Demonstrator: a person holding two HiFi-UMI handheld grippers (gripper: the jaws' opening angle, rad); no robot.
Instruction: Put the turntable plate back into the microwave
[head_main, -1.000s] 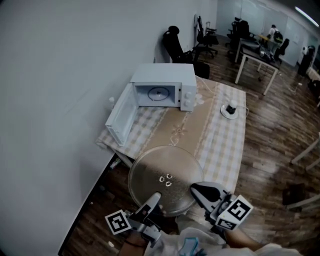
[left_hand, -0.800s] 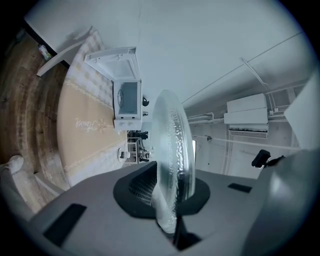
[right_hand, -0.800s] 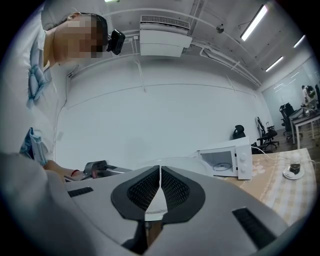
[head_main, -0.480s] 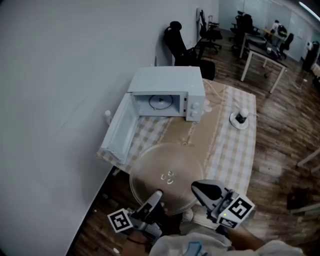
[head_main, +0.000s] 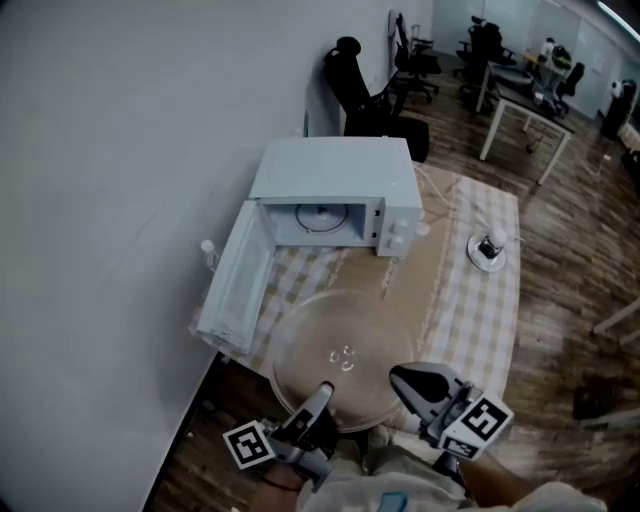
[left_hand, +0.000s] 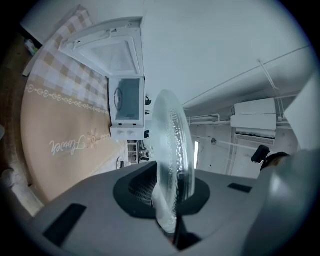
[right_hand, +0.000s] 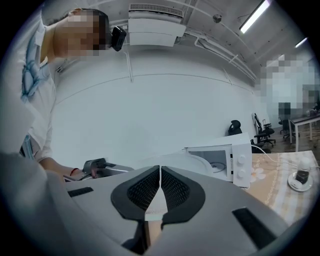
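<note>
**Nearly at the microwave, with the plate in a one-sided grip**

The left gripper (left_hand: 172, 200) has its jaws clamped on the rim of the glass turntable plate (left_hand: 172, 145), which stands edge-on between the pads in the left gripper view. The right gripper (right_hand: 160, 192) has its jaws pressed together with nothing pinched. In the head view its tip sits at the plate's near right rim, and I cannot tell whether it props the glass from beneath.

The plate is held roughly flat over the near end of the checked tablecloth (head_main: 470, 300). Beyond it the microwave (head_main: 335, 170) stands with its door (head_main: 235, 285) swung wide to the left and its cavity empty.

The main risk, as I judge it, is that only one edge is truly gripped. A wide, smooth glass disc could tilt or slip from the pads if it is moved quickly. The plate also looks nearly as wide as the opening, so an off-centre approach could knock its rim against the frame or the open door.
</note>
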